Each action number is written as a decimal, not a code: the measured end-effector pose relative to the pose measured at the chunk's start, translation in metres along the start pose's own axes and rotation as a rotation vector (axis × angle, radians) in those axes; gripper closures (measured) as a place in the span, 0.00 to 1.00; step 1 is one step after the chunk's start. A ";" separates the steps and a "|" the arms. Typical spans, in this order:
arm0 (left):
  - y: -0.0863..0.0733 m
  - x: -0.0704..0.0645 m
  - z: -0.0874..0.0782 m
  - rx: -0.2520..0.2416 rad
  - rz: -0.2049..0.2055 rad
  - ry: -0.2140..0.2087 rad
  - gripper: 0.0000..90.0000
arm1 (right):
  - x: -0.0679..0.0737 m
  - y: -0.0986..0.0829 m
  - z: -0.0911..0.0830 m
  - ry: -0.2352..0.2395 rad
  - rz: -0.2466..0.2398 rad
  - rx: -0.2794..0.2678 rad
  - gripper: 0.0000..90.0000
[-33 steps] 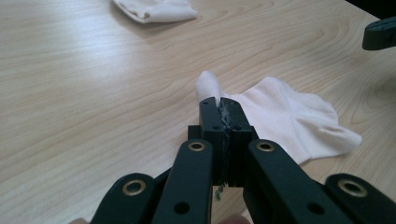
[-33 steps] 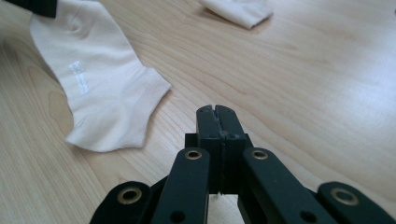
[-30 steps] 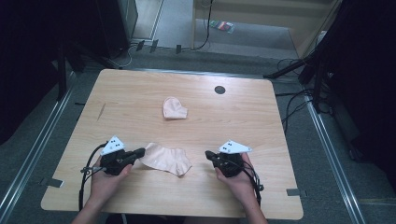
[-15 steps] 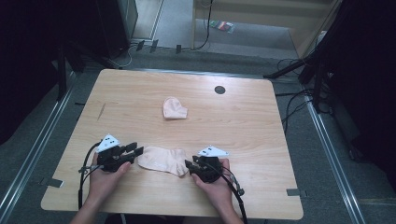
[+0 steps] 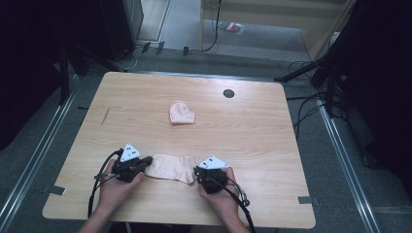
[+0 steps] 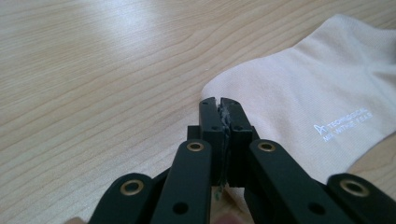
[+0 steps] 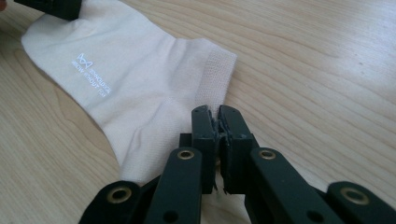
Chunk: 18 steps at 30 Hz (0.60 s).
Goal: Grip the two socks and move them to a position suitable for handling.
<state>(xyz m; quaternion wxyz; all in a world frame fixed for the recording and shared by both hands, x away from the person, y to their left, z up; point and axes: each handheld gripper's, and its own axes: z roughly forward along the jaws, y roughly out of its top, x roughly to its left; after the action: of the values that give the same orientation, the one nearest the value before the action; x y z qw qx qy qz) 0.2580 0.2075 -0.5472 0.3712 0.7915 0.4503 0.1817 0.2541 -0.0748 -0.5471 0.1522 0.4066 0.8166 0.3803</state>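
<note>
Sock (image 5: 169, 167) lay flat at near edge of counter (image 5: 272, 141), stretched between both grippers. Left gripper (image 6: 219, 108): fingers clenched on toe-end fabric. Right gripper (image 7: 214, 116): fingers clenched on edge just beside ribbed cuff (image 7: 215, 77). Two-end grip judged to hold fabric taut for flattening or folding. Long axis ran left-right across counter; cuff pointed toward person's right. Second sock (image 5: 181, 112), bunched, lay well apart near counter centre.

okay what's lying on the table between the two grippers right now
In the high view, a flat pale sock spans the stretch between the left gripper and the right gripper. Each gripper view shows closed jaws pinching one end of it.
</note>
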 end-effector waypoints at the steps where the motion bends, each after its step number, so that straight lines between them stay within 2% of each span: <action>1: 0.000 -0.002 -0.002 0.003 0.008 0.000 1.00 | -0.002 0.000 -0.001 0.005 0.011 0.007 0.98; 2: -0.001 -0.003 -0.003 0.004 0.010 -0.005 1.00 | -0.008 0.001 -0.006 0.031 0.049 0.012 0.98; 3: -0.002 -0.006 -0.007 0.013 0.018 -0.024 1.00 | -0.012 0.001 -0.010 0.048 0.067 0.010 0.98; 4: -0.002 -0.006 -0.007 0.013 0.018 -0.024 1.00 | -0.012 0.001 -0.010 0.048 0.067 0.010 0.98; 5: -0.002 -0.010 -0.013 0.015 0.025 -0.044 1.00 | -0.019 0.001 -0.020 0.064 0.083 0.005 0.98; 8: -0.001 -0.016 -0.019 0.012 0.049 -0.055 1.00 | -0.023 0.002 -0.030 0.073 0.085 -0.002 0.98; 9: -0.001 -0.021 -0.022 0.004 0.062 -0.050 1.00 | -0.024 0.001 -0.037 0.064 0.059 0.007 0.98; 10: -0.001 -0.025 -0.024 0.005 0.077 -0.051 1.00 | -0.024 0.001 -0.037 0.064 0.059 0.007 0.98; 11: -0.003 -0.033 -0.025 0.017 0.102 -0.061 1.00 | -0.025 -0.003 -0.042 0.061 0.030 0.025 0.98; 14: -0.007 -0.040 -0.023 0.025 0.116 -0.078 1.00 | -0.027 -0.007 -0.044 0.068 0.027 0.036 0.98; 15: -0.011 -0.045 -0.019 0.031 0.128 -0.088 1.00 | -0.030 -0.011 -0.044 0.064 0.011 0.031 0.98; 18: -0.012 -0.046 -0.015 0.021 0.115 -0.108 1.00 | -0.032 -0.013 -0.043 0.065 0.030 0.034 0.98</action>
<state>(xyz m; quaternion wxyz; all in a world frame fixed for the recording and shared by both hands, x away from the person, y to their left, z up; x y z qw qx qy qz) 0.2174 0.1785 -0.5441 0.3757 0.8285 0.3852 0.1549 0.2427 -0.1260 -0.5303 0.1130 0.4087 0.8214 0.3814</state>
